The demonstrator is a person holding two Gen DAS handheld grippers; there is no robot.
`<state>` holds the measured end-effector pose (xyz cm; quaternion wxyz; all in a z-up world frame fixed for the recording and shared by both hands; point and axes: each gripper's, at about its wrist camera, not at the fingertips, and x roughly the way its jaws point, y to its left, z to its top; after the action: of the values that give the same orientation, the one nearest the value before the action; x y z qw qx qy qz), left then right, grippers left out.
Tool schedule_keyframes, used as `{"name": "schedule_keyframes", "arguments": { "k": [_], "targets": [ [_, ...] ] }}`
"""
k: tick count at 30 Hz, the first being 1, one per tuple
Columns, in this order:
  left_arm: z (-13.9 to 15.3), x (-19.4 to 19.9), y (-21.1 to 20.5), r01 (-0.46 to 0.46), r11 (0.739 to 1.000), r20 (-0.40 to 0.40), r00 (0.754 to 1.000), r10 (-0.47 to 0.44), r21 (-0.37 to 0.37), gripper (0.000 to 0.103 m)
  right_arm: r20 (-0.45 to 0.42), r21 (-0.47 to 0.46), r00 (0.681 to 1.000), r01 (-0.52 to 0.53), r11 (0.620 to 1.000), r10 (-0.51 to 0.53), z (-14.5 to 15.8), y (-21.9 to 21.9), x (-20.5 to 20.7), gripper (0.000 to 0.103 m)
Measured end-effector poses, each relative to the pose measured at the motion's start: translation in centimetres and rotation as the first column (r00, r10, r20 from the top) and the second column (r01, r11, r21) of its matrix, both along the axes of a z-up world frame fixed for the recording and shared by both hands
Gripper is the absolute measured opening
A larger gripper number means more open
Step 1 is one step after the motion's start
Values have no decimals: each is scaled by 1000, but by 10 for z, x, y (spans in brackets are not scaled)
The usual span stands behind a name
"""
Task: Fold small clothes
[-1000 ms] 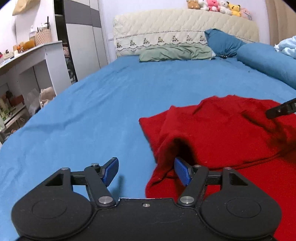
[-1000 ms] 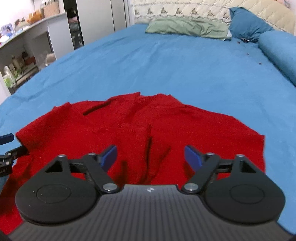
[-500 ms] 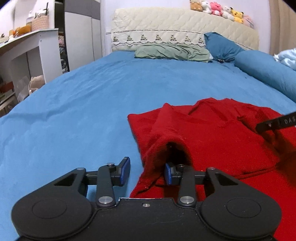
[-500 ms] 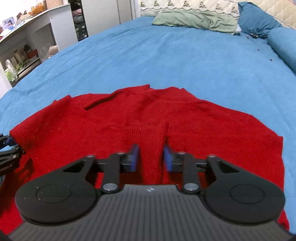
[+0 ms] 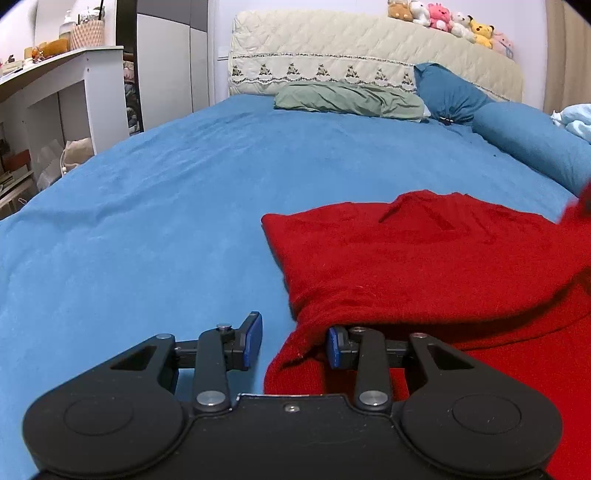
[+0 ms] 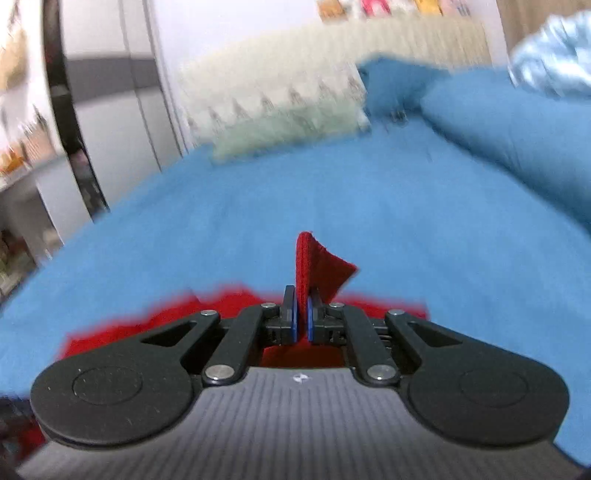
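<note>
Our right gripper (image 6: 301,325) is now clenched on a raised fold of the red sweater (image 6: 317,269), which stands up between its blue pads (image 6: 293,324); half a second ago those pads were only closing over the flat knit, and a second ago they stood wide apart. The right wrist view has also swung up and gone blurry, so most of the garment has dropped below the gripper body and we see only a red strip on either side.

Our left gripper (image 5: 291,341) has narrowed since a second ago but is not clamped: its right pad (image 5: 332,347) sits against a lifted edge of the red sweater (image 5: 424,266), while the left pad (image 5: 253,339) stands apart over the bare sheet. We cannot tell whether it grips anything. The hem that humped up in front of it earlier now lies smoother and stretched toward the right.

The sweater lies on the blue bed (image 5: 166,206), on its near right part. Farther off we see a green pillow (image 5: 347,99) against the quilted headboard (image 5: 369,55), a blue pillow (image 5: 447,92) and a blue bolster (image 5: 532,144) along the right side, and stuffed toys (image 5: 450,20) on top of the headboard. A white shelf unit (image 5: 74,96) stands to the left of the bed.
</note>
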<state>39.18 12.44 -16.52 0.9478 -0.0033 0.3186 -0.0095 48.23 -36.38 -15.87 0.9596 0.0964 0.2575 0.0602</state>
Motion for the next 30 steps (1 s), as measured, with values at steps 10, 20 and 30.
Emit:
{"name": "schedule_keyframes", "arguments": {
  "k": [10,20,30],
  "targets": [
    [3,-9,7,-15,1000,-54,998,15,8,39,19,138,995,93,986,-96,-36,-28,-25,20],
    [50,-34,-7,41,999,51,998,-41,1,57,-62,-95,992,102,990,-108,-52,-12,-44,83],
    [13,-2,-33,182,976,-14,983,-185,-120,60,-23,-80,998,-58,995,57,-46,17,-17,94]
  ]
}}
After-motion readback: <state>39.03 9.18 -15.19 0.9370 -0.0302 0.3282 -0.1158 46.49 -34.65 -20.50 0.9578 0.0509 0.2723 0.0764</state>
